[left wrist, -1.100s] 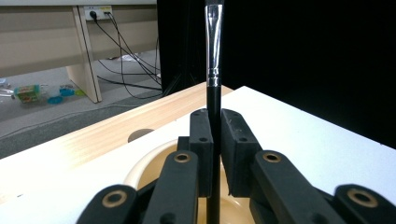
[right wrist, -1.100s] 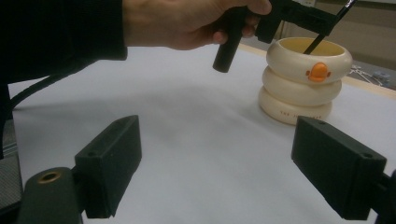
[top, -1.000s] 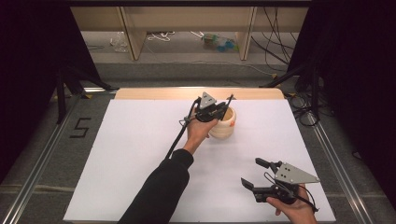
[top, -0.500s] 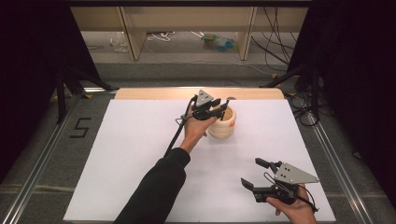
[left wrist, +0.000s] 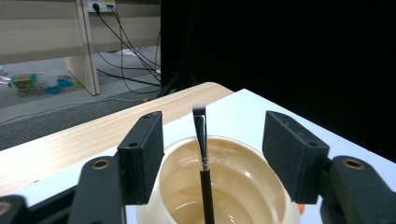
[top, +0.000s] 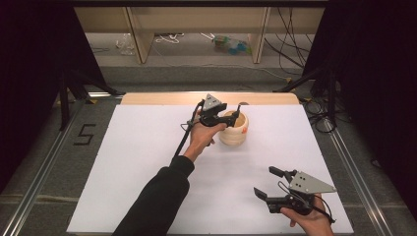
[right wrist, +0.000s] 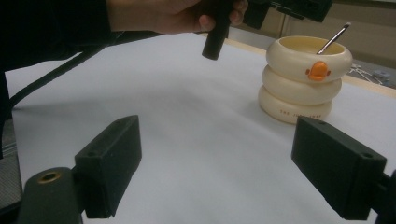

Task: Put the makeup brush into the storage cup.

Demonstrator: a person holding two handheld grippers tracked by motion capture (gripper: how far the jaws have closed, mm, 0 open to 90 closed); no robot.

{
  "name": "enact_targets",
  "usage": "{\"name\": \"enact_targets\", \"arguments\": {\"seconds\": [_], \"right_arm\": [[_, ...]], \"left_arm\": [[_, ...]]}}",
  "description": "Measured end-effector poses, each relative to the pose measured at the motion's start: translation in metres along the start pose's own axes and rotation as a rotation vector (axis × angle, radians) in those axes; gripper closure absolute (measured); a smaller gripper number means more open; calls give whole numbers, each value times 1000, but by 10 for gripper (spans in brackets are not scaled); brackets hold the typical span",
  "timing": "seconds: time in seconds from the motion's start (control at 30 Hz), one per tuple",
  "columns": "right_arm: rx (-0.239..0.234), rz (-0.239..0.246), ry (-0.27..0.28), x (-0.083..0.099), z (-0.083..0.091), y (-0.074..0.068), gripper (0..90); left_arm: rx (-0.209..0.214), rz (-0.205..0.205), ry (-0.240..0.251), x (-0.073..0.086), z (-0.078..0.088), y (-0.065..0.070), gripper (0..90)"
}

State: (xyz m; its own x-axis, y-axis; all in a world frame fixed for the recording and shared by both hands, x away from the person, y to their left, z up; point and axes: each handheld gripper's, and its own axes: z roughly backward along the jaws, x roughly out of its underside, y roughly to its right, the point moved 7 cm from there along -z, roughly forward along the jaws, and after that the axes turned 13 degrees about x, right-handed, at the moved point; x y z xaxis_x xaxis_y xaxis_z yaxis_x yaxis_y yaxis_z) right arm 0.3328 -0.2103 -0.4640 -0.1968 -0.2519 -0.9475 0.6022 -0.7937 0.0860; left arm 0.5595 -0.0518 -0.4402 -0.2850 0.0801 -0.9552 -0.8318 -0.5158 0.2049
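Brush (left wrist: 201, 140) stands in the cream ringed holder (top: 234, 129) toward the far side of the white bench (top: 123, 162), its handle down in the cup and its bristle tip up, the long axis leaning toward the far rim. At the left of the high view, the left claw (top: 229, 119) sits right over the holder's near-left rim; its jaws have just been opening and now stand well apart on either side of the brush, with clear gaps to both pads, so the brush rests in the cup on its own. Seen along that claw, the shaft rises midway between the jaws, so I judge a straight pull back and up would clear it without knocking the handle. Further right and nearer the person, the right claw (top: 269, 184) hovers low over the bench, wide and empty, well apart from the holder, so the left hand is plainly the nearer.
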Motion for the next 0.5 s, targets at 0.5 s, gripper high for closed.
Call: {"name": "enact_targets", "arguments": {"seconds": [0.5], "right_arm": [[3,3,-1,0,0,0,172]], "left_arm": [[32,-16,-11,3,20,7,325]]}}
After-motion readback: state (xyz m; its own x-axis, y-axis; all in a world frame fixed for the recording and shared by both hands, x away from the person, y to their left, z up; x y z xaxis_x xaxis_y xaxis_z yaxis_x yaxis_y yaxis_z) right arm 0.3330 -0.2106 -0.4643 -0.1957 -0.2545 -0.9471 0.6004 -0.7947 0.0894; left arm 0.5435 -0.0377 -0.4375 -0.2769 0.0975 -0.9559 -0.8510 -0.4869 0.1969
